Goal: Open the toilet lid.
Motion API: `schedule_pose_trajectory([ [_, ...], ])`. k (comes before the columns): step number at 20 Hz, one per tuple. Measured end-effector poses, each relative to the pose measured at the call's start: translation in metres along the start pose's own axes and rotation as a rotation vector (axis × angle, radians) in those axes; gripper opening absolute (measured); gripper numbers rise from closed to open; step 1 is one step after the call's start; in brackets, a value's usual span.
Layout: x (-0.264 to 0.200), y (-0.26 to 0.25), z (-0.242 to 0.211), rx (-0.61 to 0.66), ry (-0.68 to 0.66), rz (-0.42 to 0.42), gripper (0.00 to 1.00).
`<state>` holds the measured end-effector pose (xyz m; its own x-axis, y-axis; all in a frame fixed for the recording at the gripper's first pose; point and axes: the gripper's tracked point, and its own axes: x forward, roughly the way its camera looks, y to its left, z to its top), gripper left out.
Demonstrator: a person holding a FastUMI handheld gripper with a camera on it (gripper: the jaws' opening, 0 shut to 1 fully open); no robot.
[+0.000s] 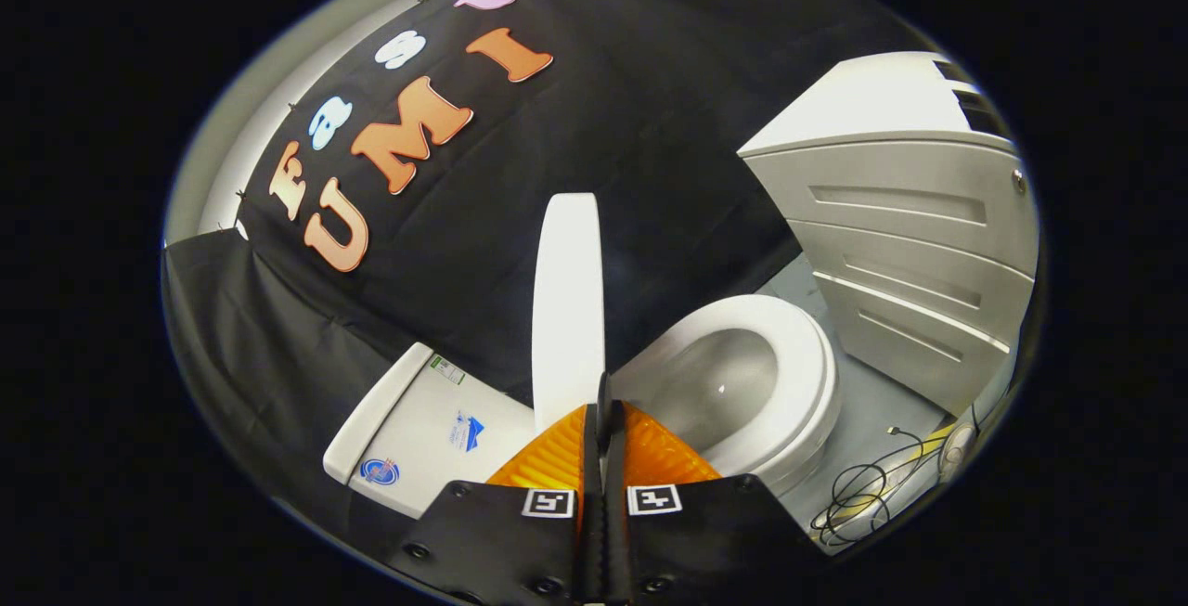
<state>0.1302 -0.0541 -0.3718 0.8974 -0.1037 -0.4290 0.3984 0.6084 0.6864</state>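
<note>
The white toilet lid (566,300) stands raised, up off the seat and leaning toward the tank (418,430). It rises just ahead of my fingertips. The seat ring (817,374) and the open bowl (724,383) lie exposed to the right of the lid. My gripper (604,393) is shut, its two fingers pressed together with no gap showing. Their tips sit right at the lid's near edge, and I cannot tell whether they touch it. Nothing shows between the fingers.
A white drawer cabinet (910,244) stands close beyond the bowl. A tangle of black and yellow cables (863,495) lies on the grey floor (882,411) beside the toilet. Black cloth walls close in behind the tank and lid.
</note>
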Motion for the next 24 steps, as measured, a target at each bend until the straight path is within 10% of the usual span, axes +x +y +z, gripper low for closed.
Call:
schedule_pose_trajectory([
  [24,-0.006,0.120,-0.021,-0.345,-0.130,-0.060,0.07],
])
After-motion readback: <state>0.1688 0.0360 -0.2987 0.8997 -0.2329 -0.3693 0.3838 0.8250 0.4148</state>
